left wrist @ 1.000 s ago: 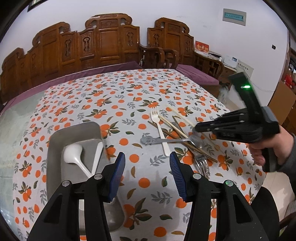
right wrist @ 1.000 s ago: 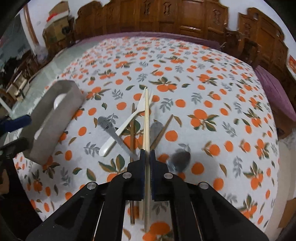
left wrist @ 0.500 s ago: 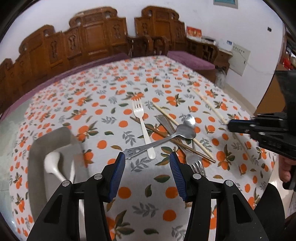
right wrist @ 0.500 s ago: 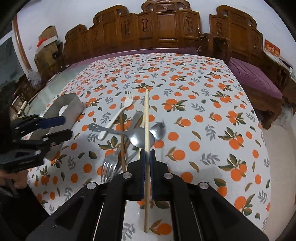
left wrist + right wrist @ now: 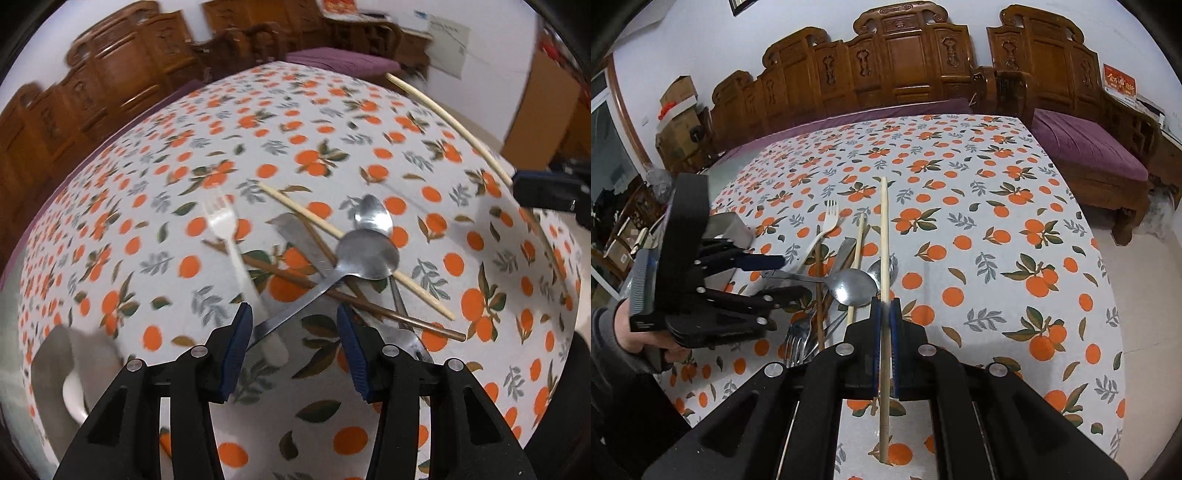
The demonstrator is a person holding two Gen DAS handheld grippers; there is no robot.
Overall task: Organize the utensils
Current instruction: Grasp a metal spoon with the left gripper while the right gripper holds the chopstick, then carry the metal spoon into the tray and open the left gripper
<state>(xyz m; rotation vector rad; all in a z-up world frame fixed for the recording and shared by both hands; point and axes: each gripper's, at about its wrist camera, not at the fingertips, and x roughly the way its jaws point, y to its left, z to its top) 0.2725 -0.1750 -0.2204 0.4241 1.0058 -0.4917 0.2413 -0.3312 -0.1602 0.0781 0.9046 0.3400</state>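
**Desk:** Utensils, where do they lie as you work?

**Caption:** Most sit heaped near the table's (image 5: 1052, 206) right-hand edge as your left camera sees it: a large steel spoon (image 5: 367, 254) across brown chopsticks (image 5: 373, 301), a pale chopstick (image 5: 354, 240), a white plastic fork (image 5: 232, 251) and a steel fork (image 5: 798, 338). A white spoon (image 5: 72, 387) already rests in the grey tray (image 5: 48, 363) at the near left corner.

**Desk:** And what has changed?

**Caption:** Your right gripper (image 5: 885, 317), clenched on one pale chopstick (image 5: 884, 236), has carried it up off the heap within the last second; it now hangs above the cloth. Your left gripper (image 5: 293, 332) has swung away from the tray and closed in on the pile, jaws spread wide, straddling the large spoon's handle (image 5: 295, 310).

**Desk:** Meaning?

**Caption:** One piece is freed and likely bound for the tray; the spoon looks next, though lifting it may drag the chopsticks beneath.
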